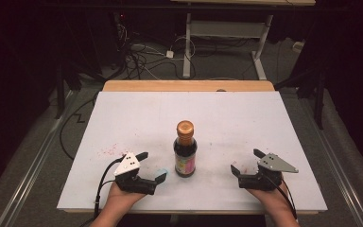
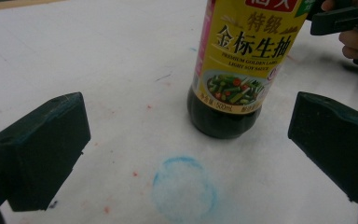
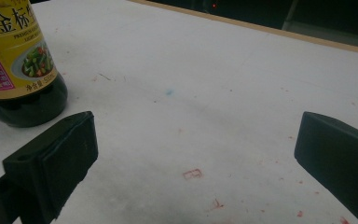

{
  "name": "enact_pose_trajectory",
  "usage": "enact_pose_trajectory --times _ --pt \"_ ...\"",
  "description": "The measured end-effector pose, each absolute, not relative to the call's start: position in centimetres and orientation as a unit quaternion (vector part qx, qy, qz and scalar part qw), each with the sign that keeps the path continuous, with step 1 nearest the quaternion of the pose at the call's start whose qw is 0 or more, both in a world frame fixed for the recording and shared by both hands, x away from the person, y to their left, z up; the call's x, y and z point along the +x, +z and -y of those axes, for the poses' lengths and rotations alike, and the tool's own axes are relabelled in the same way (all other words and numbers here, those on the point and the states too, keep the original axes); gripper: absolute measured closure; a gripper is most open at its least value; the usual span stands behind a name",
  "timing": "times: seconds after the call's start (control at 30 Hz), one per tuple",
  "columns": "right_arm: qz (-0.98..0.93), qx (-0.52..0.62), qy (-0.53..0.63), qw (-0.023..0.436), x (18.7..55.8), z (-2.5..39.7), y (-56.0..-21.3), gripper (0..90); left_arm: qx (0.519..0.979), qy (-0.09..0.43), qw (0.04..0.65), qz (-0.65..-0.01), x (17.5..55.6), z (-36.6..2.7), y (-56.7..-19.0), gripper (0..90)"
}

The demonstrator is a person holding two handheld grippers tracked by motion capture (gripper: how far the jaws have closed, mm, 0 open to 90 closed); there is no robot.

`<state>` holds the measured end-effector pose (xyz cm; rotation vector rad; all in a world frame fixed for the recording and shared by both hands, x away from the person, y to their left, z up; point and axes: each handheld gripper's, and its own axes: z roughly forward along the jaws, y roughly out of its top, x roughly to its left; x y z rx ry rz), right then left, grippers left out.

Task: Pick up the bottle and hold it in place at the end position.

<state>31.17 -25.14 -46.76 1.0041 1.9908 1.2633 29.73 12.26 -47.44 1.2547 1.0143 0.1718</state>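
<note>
High view: soy sauce bottle (image 1: 185,149) upright mid-table, long axis vertical, cap toward 12 o'clock; our left gripper (image 1: 151,166) at its 8, right gripper (image 1: 247,161) at its 4, both spread wide, empty | Left gripper view: bottle (image 2: 235,70) at 12, untouched | Right gripper view: bottle (image 3: 21,65) at 10, clear of jaws

the bottle (image 1: 185,149) stands on the table (image 1: 123,109) near its front middle; left gripper (image 1: 149,166) at its 8 o'clock, right gripper (image 1: 246,161) at its 4 o'clock.
</note>
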Motion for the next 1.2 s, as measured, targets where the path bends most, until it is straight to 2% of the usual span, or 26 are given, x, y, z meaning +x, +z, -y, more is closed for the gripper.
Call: enact_pose_trajectory --times 1.2 --pt "-0.747 0.370 0.473 0.284 31.1 25.3 -46.8 0.3 0.574 0.045 0.701 -0.421 31.2 -6.0 -45.3 0.0"
